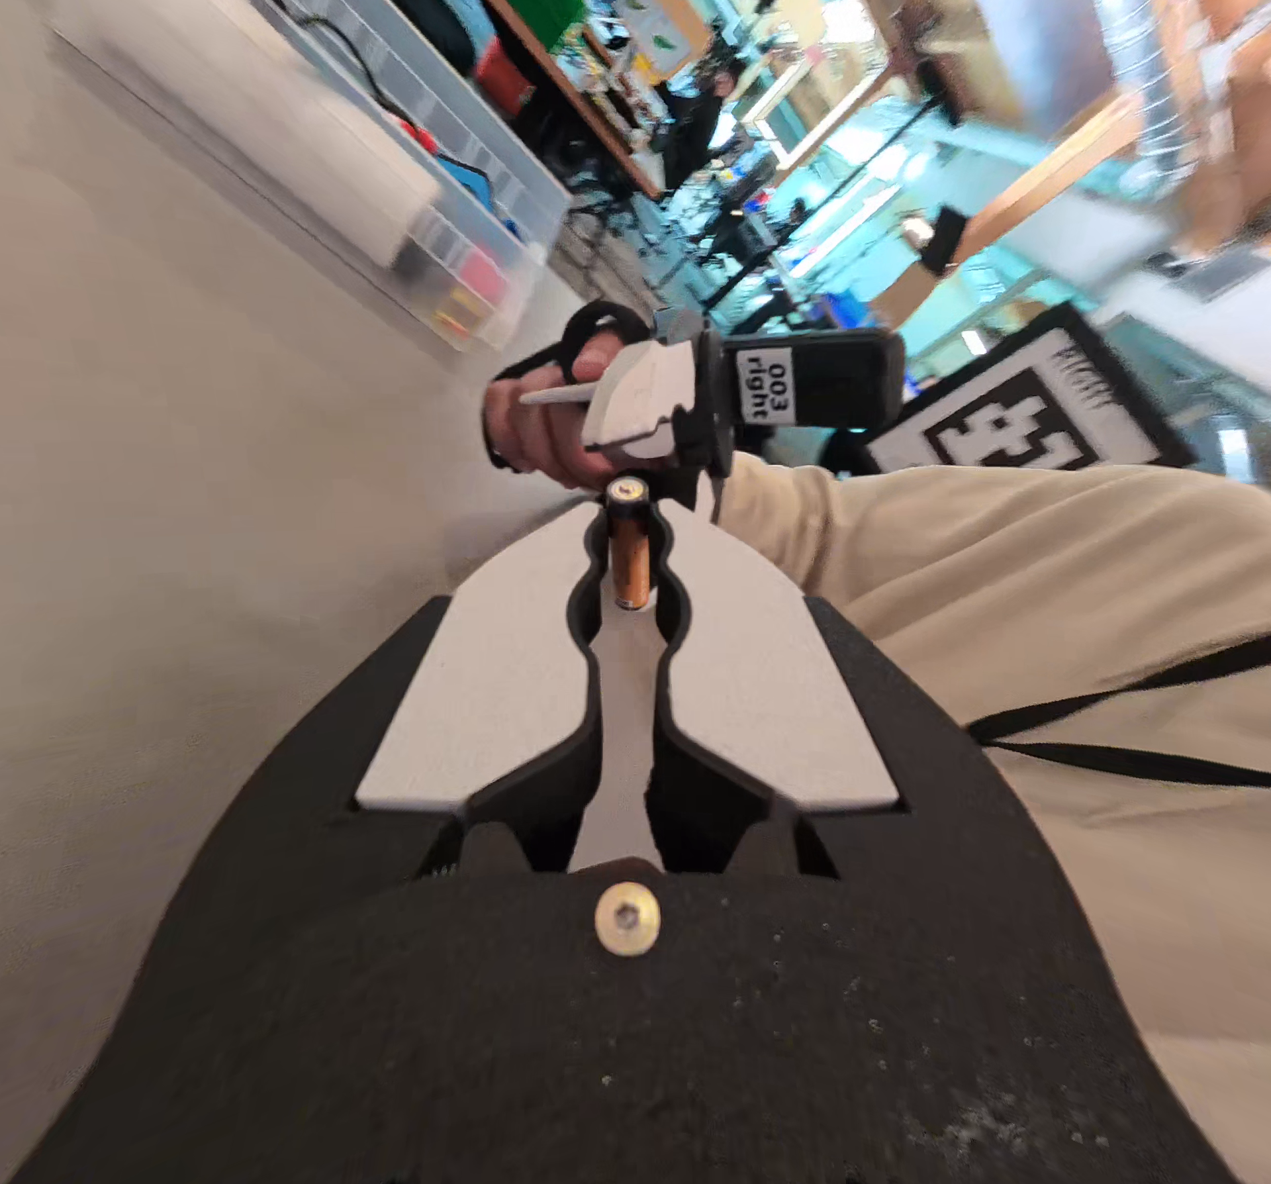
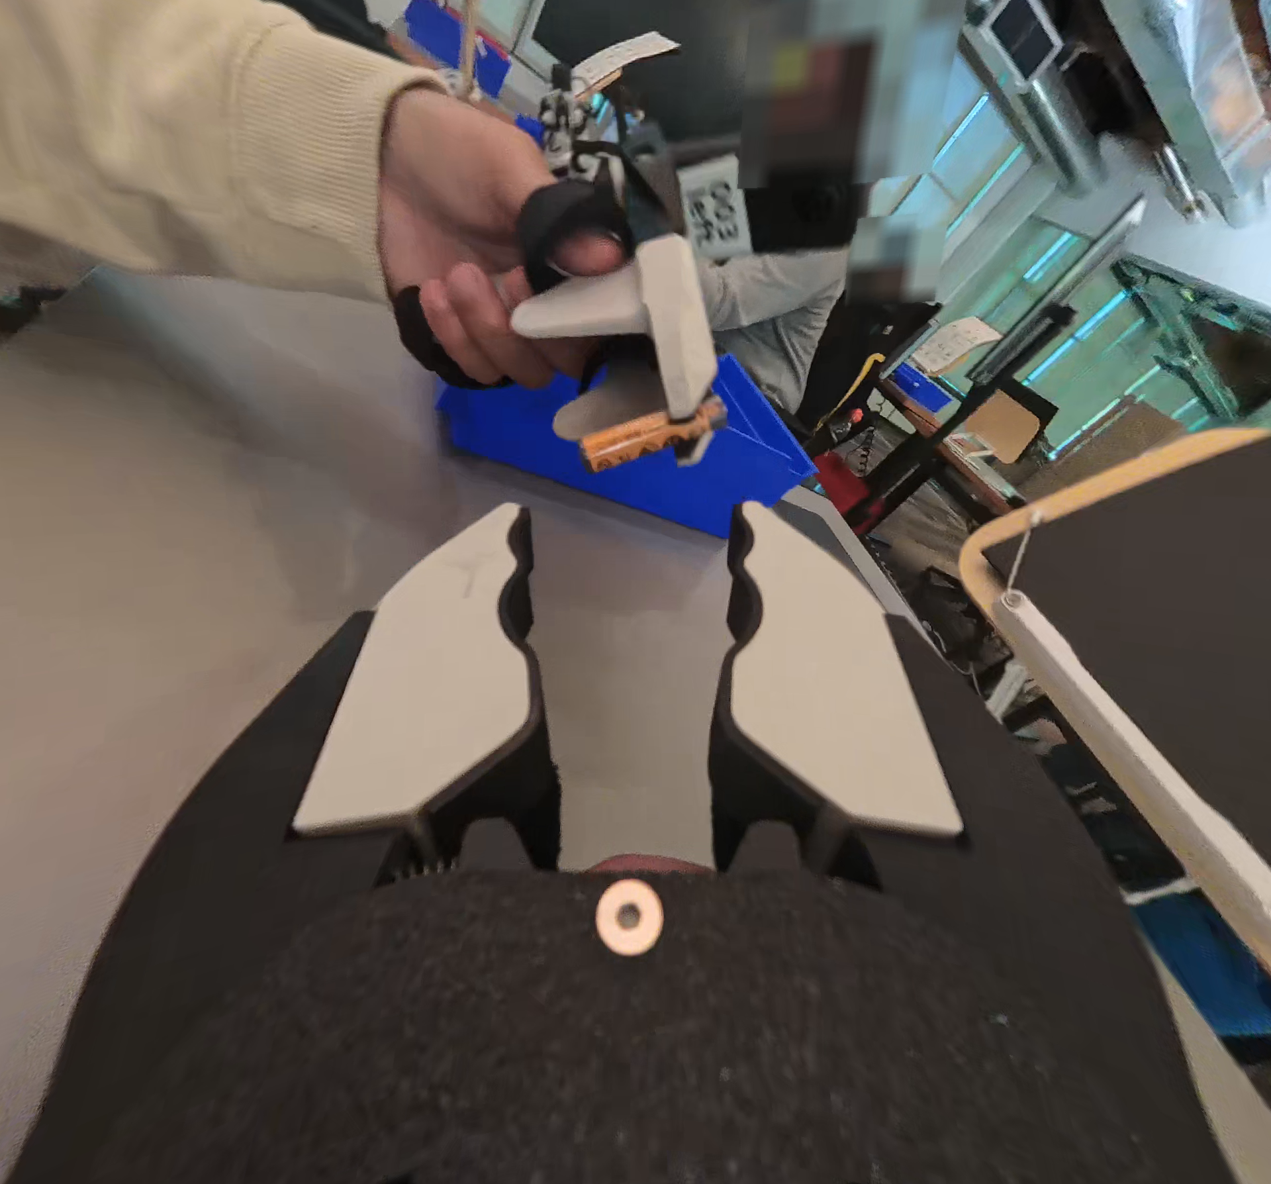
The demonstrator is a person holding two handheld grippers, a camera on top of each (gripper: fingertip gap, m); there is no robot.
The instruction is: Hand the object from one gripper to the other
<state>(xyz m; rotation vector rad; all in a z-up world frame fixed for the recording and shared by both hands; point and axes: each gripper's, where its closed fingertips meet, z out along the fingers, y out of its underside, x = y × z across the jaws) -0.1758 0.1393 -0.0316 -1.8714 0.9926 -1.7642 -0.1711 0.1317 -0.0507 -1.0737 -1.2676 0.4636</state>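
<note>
Left wrist view: my left gripper (image 1: 627,518) is clamped on the battery (image 1: 629,556), jaws nearly together with only the cell's width between them. The cell sits at the very tips, black end forward at 12 o'clock, copper end trailing back toward the camera. The right gripper (image 1: 550,396) hangs just beyond the tips, toward 11 o'clock, carried in a hand (image 1: 543,425) with a cream sleeve (image 1: 963,573) running off to 3 o'clock. From here I cannot tell how wide it stands. A clear bin (image 1: 385,188) lies on the worktop (image 1: 172,532) at 10 o'clock.

Right wrist view: my right gripper (image 2: 629,532) is wide open and holds nothing; bare worktop (image 2: 206,497) shows between the fingers. The left gripper (image 2: 677,418) is ahead at 12 o'clock, well apart from my tips, pinching the battery (image 2: 636,442) near its black end, so the copper end juts free toward 9 o'clock. A blue bin (image 2: 653,477) sits behind it.

I judge the step in hand to be the approach. To do it well, I would bring the open right fingers around that free copper end, square across the cell's long axis, and keep clear of the left fingers. Close firmly first; only then let the left gripper release. The cell is smooth and round, so a skewed or shallow pinch would likely let it roll out.
</note>
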